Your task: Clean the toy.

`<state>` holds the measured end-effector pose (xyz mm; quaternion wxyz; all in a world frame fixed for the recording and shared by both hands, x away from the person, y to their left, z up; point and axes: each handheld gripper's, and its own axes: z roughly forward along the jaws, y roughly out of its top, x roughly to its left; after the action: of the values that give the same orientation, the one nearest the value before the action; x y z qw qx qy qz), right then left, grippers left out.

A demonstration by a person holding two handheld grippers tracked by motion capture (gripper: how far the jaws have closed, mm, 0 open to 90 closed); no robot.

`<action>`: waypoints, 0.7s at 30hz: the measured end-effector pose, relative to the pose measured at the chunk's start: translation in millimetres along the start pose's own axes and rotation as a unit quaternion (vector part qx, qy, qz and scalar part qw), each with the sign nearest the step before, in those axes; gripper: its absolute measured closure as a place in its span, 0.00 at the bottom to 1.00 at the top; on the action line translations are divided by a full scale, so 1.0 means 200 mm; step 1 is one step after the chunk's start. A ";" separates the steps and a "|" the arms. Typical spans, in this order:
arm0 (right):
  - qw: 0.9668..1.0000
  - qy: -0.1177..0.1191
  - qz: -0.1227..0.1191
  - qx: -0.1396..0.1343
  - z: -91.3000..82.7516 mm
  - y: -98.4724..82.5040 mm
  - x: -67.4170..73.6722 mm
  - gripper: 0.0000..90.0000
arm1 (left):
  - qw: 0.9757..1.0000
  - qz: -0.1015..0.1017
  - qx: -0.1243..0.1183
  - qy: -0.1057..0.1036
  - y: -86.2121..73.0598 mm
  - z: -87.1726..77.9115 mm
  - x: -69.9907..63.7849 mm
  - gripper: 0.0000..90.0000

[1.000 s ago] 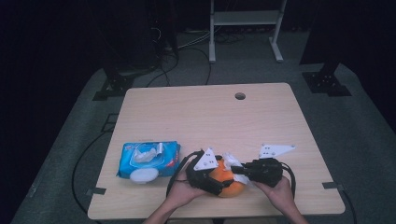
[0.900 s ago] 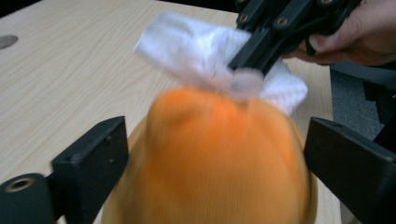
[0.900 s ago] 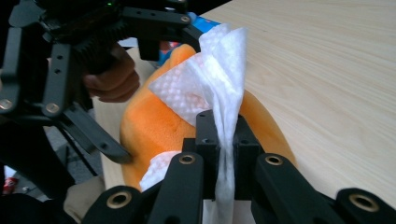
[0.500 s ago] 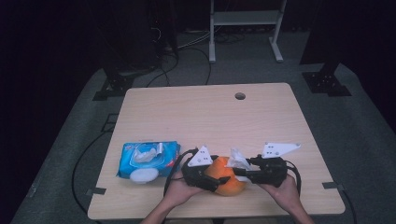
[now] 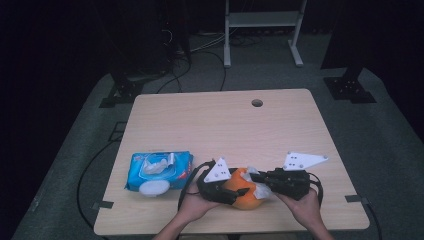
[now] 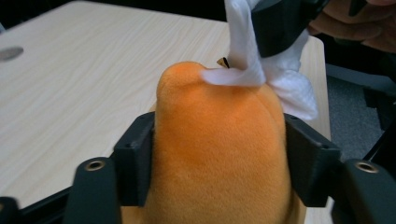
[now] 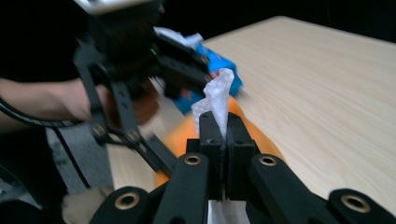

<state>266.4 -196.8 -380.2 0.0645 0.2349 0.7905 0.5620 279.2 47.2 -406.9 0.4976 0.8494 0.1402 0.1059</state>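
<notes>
At the near edge of the table [image 5: 220,125], a little right of centre, a person holds an orange plush toy [image 5: 241,189] between two grippers. The left gripper [image 5: 226,192] has the toy clamped between its pads; in the left gripper view the soft orange body [image 6: 219,154] bulges up between the two black jaws, which have just been closing in on it. The right gripper [image 5: 262,186] comes in from the right with its jaws pinched tight on a white wipe [image 7: 218,100], and that wipe [image 6: 261,70] lies against the top of the toy, beside a small dark mark.

To the left, well apart from the toy, sits a blue pack of wipes [image 5: 159,171] with its flap open.

The work looks like wiping the toy clean while the other gripper steadies it. The plush is squashy, so a hard rub could make it roll or squeeze out of the left jaws, and it lies so close to the table's near edge that it could drop off. The wipe is held by a thin fold only; dragging it across the nap could pull it free or bunch it up, leaving the black jaw tips scraping the fabric instead.
</notes>
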 end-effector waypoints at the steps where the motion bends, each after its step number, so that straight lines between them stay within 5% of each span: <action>1: 1.000 0.006 0.001 -0.009 0.00 0.00 0.01 0.97 | 1.000 0.003 -0.001 -0.001 0.01 0.00 -0.01 0.39; 6: 0.999 -0.016 -0.004 0.027 0.05 -0.06 -0.02 0.98 | 1.000 0.009 0.016 -0.010 -0.01 0.04 0.00 0.30; 12: 0.998 -0.041 -0.010 0.043 0.03 -0.09 -0.05 0.97 | 0.999 -0.044 0.022 -0.020 -0.05 0.04 0.06 0.02; 15: 0.998 -0.043 -0.005 0.043 0.02 -0.10 -0.06 0.97 | 0.997 -0.059 0.026 -0.035 -0.07 0.05 0.08 0.02; 21: 0.996 -0.068 -0.004 0.052 -0.03 -0.11 -0.09 0.97 | 0.999 -0.034 0.013 -0.015 -0.04 0.00 0.06 0.36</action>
<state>274.3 -216.1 -400.4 0.1083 0.2723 0.8131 0.5029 289.5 54.5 -413.4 0.4917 0.8520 0.1633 0.0744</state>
